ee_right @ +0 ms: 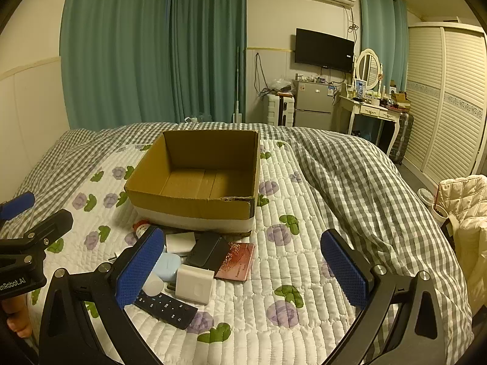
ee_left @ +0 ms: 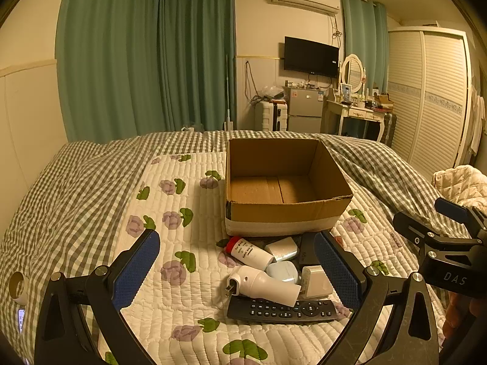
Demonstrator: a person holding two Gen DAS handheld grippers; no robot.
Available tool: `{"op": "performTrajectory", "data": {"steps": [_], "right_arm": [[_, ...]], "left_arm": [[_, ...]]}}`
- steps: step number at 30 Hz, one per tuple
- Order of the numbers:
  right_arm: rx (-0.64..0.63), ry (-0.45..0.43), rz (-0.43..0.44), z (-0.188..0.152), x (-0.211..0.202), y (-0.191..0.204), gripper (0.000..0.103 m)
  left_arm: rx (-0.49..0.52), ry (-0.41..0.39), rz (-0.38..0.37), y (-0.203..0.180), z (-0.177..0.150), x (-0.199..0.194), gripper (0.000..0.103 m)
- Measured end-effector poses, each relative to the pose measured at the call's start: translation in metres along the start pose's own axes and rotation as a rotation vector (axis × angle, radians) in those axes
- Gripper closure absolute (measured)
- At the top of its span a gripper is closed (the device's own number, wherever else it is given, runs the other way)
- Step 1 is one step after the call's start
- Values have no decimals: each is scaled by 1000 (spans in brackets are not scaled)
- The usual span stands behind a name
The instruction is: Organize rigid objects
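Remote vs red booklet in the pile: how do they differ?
The remote is black with buttons; the booklet is red with a gold flower print. The remote is long and narrow, the booklet broad. The remote lies nearest the camera, the booklet closer to the box. Both lie flat on the quilt.

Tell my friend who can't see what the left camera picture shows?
An empty cardboard box sits on a flowery quilt on a bed. In front of it is a pile of small things, including a remote and a white tube. The left gripper is open, holding nothing.
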State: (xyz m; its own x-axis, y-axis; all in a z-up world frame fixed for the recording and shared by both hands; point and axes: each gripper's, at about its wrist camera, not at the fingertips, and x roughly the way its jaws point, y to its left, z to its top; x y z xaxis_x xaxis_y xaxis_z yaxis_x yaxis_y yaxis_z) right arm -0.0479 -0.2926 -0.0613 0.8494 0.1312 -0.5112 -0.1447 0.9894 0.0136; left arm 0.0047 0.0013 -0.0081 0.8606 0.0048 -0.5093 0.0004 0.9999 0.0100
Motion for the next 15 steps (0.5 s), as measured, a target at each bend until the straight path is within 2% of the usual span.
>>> {"op": "performTrajectory", "data": {"steps": [15], "right_arm": [[4,8,6,0,2,0,0]], "left_arm": [[0,0,0,0,0,0,0]]}}
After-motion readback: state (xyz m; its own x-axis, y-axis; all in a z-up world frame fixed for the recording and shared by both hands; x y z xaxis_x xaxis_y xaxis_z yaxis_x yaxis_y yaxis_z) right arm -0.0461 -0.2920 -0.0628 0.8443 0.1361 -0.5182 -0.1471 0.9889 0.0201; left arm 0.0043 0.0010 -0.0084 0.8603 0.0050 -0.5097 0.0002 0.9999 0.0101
